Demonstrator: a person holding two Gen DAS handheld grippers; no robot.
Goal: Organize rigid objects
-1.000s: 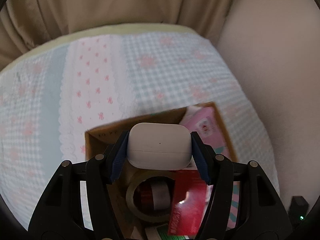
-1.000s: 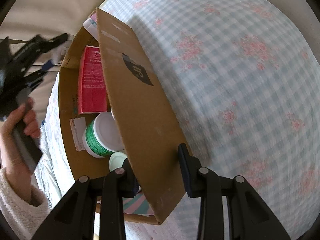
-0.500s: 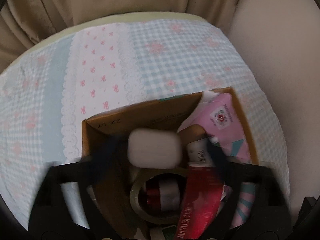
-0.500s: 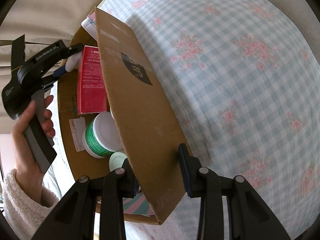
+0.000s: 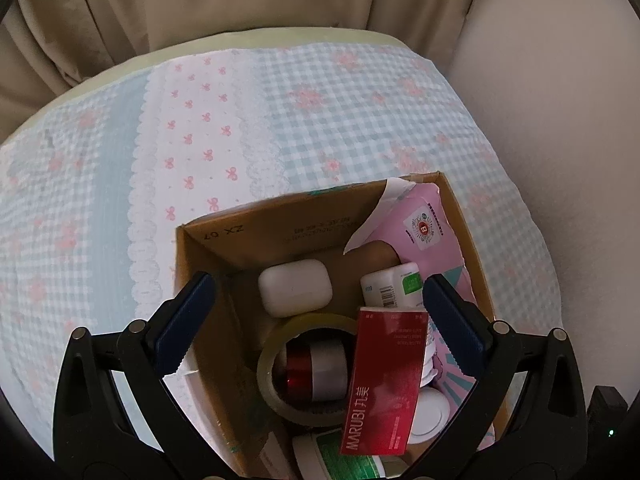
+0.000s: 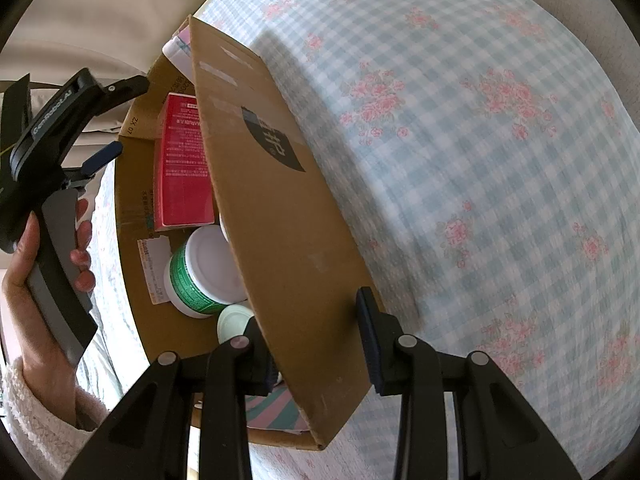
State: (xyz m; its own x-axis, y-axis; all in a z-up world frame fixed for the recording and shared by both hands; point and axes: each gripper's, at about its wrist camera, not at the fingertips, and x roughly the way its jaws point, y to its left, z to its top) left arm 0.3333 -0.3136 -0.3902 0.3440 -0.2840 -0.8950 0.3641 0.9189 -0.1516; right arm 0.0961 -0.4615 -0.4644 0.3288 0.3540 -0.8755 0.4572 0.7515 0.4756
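A white earbud case [image 5: 295,287] lies inside the cardboard box [image 5: 256,224], at its far end, beside a tape roll [image 5: 280,344], a red carton [image 5: 384,380] and a white tube [image 5: 394,284]. My left gripper [image 5: 316,312] is open and empty above the box; it also shows in the right wrist view [image 6: 120,120]. My right gripper [image 6: 312,336] is shut on the box's side wall [image 6: 280,208], one finger inside and one outside.
The box stands on a checked floral bedspread [image 6: 480,160]. It also holds a pink packet [image 5: 424,236], a green-labelled jar [image 6: 200,268] and a small white lid [image 6: 234,320]. Beige curtains [image 5: 240,0] and a wall [image 5: 560,120] lie beyond the bed.
My left gripper opened and let go of the earbud case, which dropped into the box. The right gripper has not moved.
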